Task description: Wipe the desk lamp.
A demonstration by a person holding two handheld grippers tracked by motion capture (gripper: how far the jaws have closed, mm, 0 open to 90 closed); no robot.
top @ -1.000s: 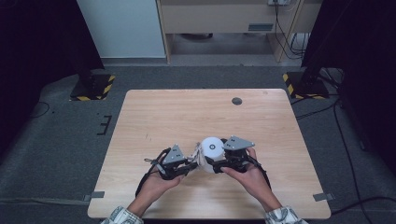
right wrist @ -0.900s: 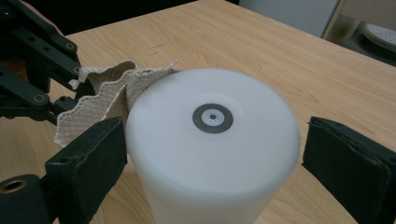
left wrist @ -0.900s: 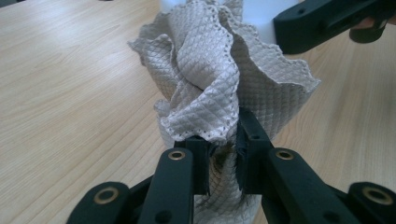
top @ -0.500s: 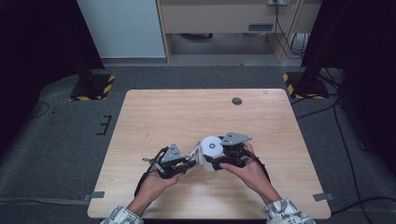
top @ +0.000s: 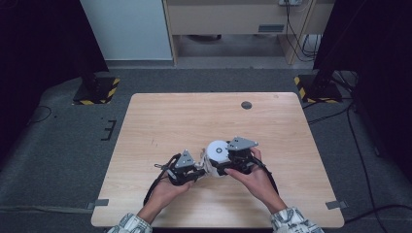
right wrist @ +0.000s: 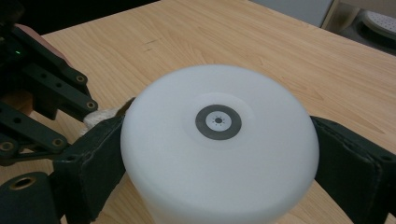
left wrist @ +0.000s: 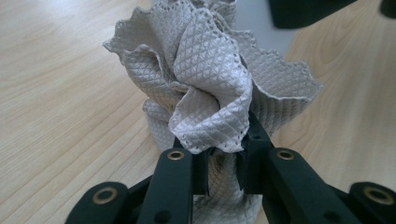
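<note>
1. The cloth point(left wrist: 205, 88) is pale grey with a diamond-quilted weave.
2. The round container point(right wrist: 219, 149) is white, with a grey ring at its centre.
3. The counter point(top: 194, 121) is light wood grain.

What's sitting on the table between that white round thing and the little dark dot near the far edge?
Nothing: in the high view, bare wood runs from the white round object to the dark dot on the table.

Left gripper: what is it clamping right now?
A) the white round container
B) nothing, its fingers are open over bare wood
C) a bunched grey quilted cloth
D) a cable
C: in the left gripper view the left gripper has its two black fingers closed on the bunched grey quilted cloth, whose scalloped edges fan out above them.
</note>
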